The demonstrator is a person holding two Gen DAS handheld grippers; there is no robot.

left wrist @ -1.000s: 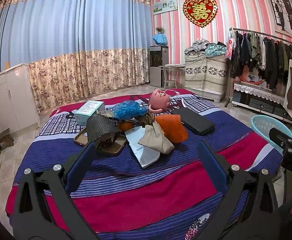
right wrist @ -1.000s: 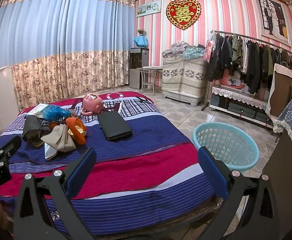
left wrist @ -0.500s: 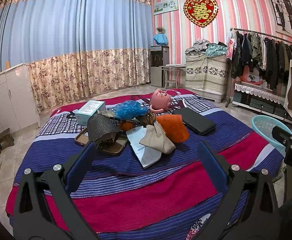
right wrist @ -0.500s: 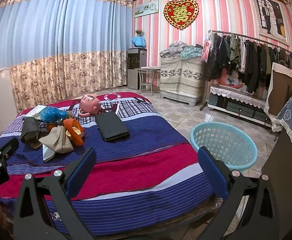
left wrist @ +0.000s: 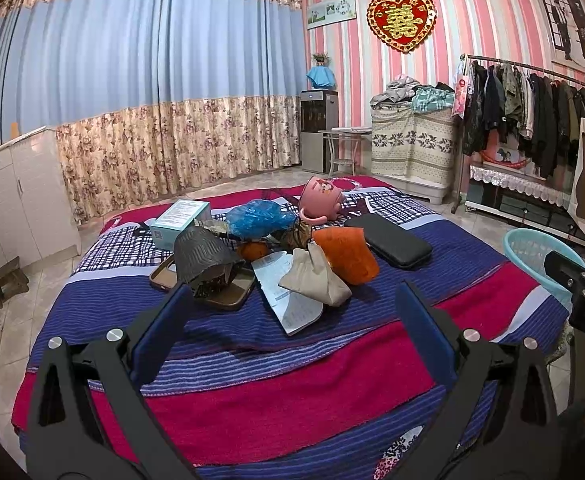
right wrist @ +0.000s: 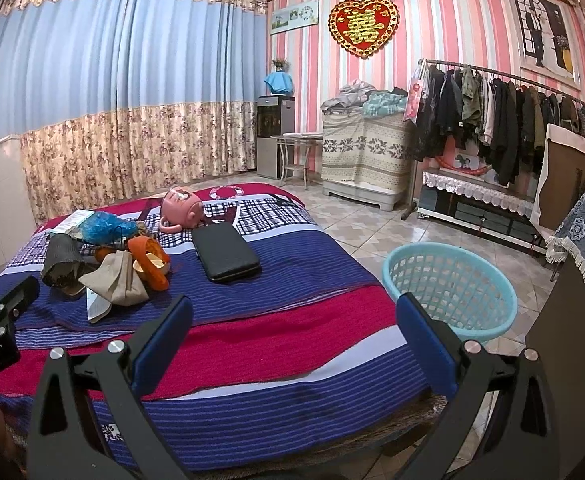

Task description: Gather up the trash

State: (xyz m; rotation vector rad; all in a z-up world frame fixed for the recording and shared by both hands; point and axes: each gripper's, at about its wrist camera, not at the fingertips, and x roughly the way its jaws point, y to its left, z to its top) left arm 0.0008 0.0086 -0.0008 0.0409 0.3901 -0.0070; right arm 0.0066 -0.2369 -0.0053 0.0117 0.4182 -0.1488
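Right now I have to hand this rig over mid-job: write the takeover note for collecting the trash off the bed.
Left gripper: jaws open, empty, above the near part of the bed, pointed at the pile.
Right gripper: jaws open, empty, over the bed's near edge, basket side.
Pile mid-bed: black crumpled bag, beige crumpled bag, orange wrapper, blue plastic bag, papers. Pink cup and black case lie beside it.
Light-blue basket stands on the floor right of the bed; no trash visible inside.
Done: nothing collected.
Left: carry each trash piece to the basket.
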